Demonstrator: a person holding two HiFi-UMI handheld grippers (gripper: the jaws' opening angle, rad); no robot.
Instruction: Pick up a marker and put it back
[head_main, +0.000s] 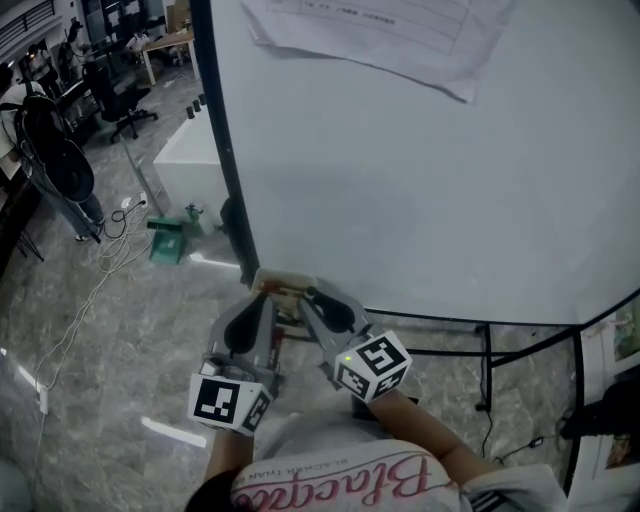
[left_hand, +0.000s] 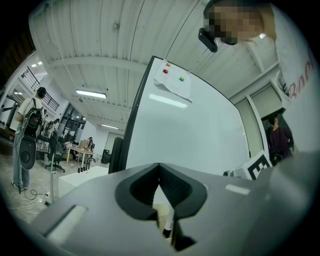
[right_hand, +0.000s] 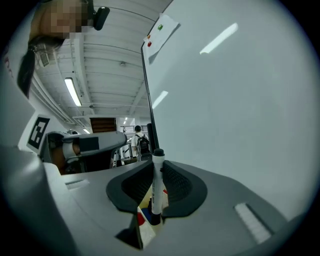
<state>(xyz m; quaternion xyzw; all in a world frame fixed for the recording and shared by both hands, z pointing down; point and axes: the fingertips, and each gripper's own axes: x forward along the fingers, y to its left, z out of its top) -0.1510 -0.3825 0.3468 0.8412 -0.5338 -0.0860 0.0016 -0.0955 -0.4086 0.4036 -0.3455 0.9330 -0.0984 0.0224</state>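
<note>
Head view: marble floor (head_main: 110, 330), whiteboard (head_main: 420, 180) face wide open, taped paper (head_main: 400, 35) print unreadable. Left gripper (head_main: 264, 297) and right gripper (head_main: 310, 296) meet at the board's lower-left corner over a small box (head_main: 283, 283).

Left gripper view: fingers (left_hand: 150, 182) pressed together, gripping nothing.

Right gripper view: fingers (right_hand: 175, 182) pinch the marker (right_hand: 156, 192). Long axis upright, black cap up, lower end in the box. Barrel print illegible.

The left gripper (left_hand: 160, 172) faces the whiteboard (left_hand: 195, 130), its jaw tips touching. A marker (left_hand: 168, 223) shows through the gap beneath them. A paper (left_hand: 175, 83) hangs far up.
</note>
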